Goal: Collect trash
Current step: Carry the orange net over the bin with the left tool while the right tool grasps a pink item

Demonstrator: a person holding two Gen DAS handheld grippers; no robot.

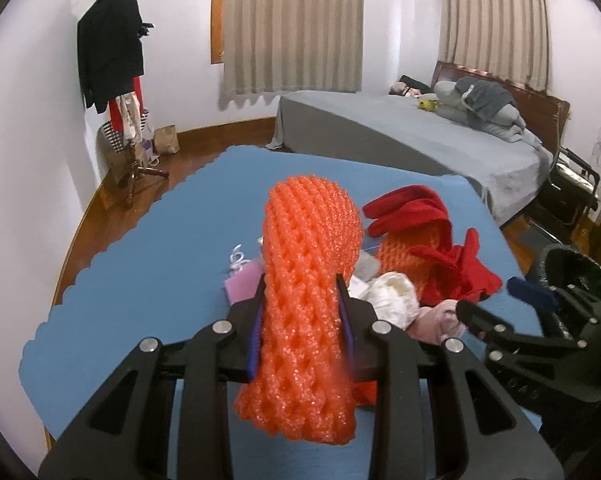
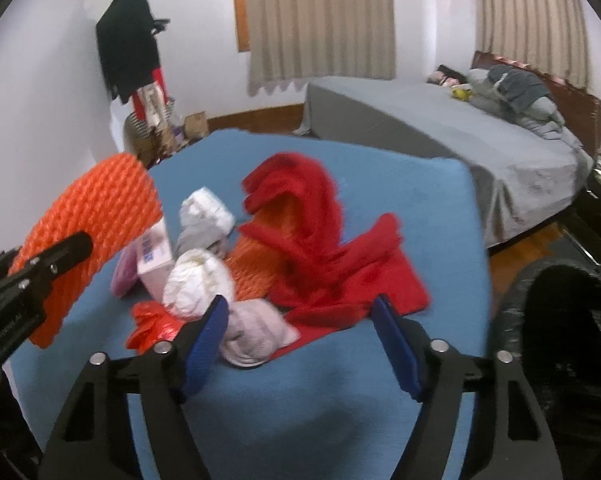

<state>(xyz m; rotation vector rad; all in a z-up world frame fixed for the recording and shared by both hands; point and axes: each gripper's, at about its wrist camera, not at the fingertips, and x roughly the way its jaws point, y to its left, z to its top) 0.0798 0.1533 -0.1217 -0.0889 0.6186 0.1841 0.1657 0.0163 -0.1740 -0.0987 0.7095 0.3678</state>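
Note:
An orange foam net sleeve [image 1: 308,280] is lifted above the blue table [image 1: 140,264], and my left gripper [image 1: 302,280] is shut on it; the same orange net sleeve [image 2: 96,224] shows at the left of the right wrist view. My right gripper [image 2: 300,312] is open over the pile, with a pale pink bundle [image 2: 256,332] and the edge of a red cloth [image 2: 320,248] between its blue pads, not pressed. White crumpled wads [image 2: 198,280], a second orange net [image 2: 256,268], a small box [image 2: 154,256] and a red plastic bag [image 2: 152,324] lie in the pile.
A bin lined with a black bag [image 2: 556,320] stands off the table's right edge. Behind the table are a grey bed [image 1: 420,132] and a coat stand with dark clothes [image 1: 112,52] by the wall. The blue table cover [image 2: 300,400] is bare near me.

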